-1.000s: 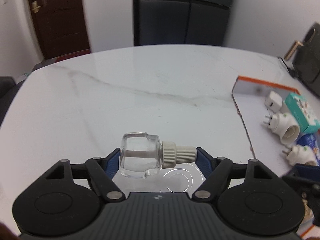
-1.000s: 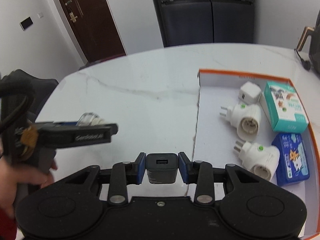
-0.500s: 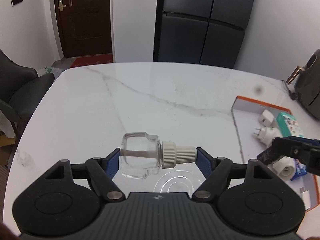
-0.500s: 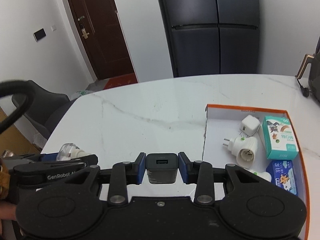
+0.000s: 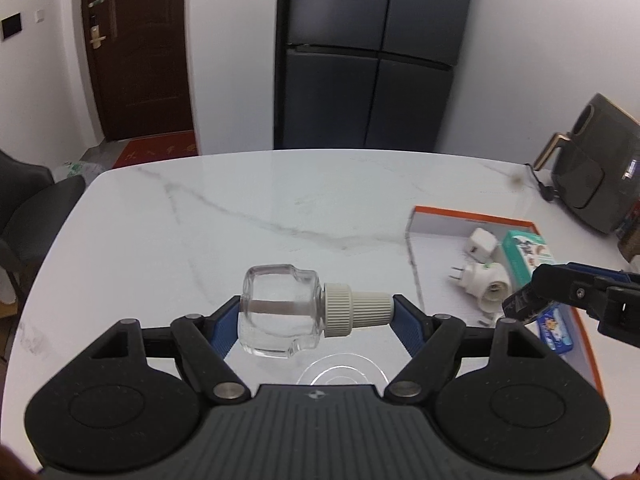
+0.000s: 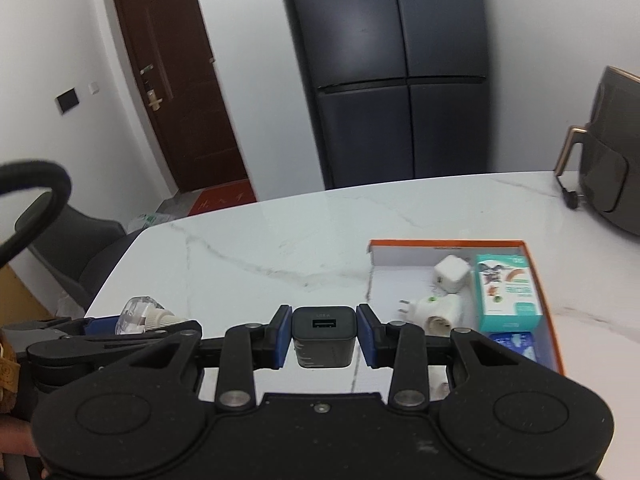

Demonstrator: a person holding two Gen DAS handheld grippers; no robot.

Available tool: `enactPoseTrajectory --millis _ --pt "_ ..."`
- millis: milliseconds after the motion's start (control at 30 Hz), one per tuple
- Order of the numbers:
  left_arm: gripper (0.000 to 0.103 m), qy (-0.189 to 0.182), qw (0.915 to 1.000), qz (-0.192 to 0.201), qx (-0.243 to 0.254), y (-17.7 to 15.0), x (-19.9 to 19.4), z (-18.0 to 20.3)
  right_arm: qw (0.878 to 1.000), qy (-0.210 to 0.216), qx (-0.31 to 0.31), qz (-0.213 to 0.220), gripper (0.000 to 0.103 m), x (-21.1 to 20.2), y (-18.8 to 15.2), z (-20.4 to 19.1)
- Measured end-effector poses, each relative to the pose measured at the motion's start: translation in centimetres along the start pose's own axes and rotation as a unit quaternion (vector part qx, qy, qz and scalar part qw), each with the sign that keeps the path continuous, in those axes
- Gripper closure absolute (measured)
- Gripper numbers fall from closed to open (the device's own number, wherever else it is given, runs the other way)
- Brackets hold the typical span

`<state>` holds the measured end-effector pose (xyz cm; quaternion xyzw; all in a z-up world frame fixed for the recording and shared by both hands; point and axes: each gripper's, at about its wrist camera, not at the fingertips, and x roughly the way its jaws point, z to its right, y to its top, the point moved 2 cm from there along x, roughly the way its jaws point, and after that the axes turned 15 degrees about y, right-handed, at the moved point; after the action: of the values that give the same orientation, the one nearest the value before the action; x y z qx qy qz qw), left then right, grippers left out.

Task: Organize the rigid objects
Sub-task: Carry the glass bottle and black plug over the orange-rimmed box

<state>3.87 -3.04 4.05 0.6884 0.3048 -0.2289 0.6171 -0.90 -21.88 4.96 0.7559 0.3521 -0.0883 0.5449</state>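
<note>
**Two rigid items held clear of the table, one in each gripper**

Both pieces are stiff. We judge the glass bottle (image 5: pixel 280 312) fragile and slick, so a hold end to end, base against one pad and ribbed cap against the other, suits it; the left gripper (image 5: pixel 316 314) is clamped on it that way, jaws well apart. We take the black USB charger (image 6: pixel 323 336) for light and hard; the right gripper (image 6: pixel 323 336) pinches its flat sides, jaws close together. To the right sits the orange-rimmed box (image 6: pixel 440 243), already holding plugs and cartons.
</note>
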Motion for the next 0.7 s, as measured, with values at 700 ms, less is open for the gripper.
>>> enactPoseTrajectory --millis 700 --pt "0.024 -0.038 0.9984 0.015 0.04 -0.3 -2.1 5.9 0.998 -0.037 0.032 0.031 0.06 -4.7 -0.7 3.5"
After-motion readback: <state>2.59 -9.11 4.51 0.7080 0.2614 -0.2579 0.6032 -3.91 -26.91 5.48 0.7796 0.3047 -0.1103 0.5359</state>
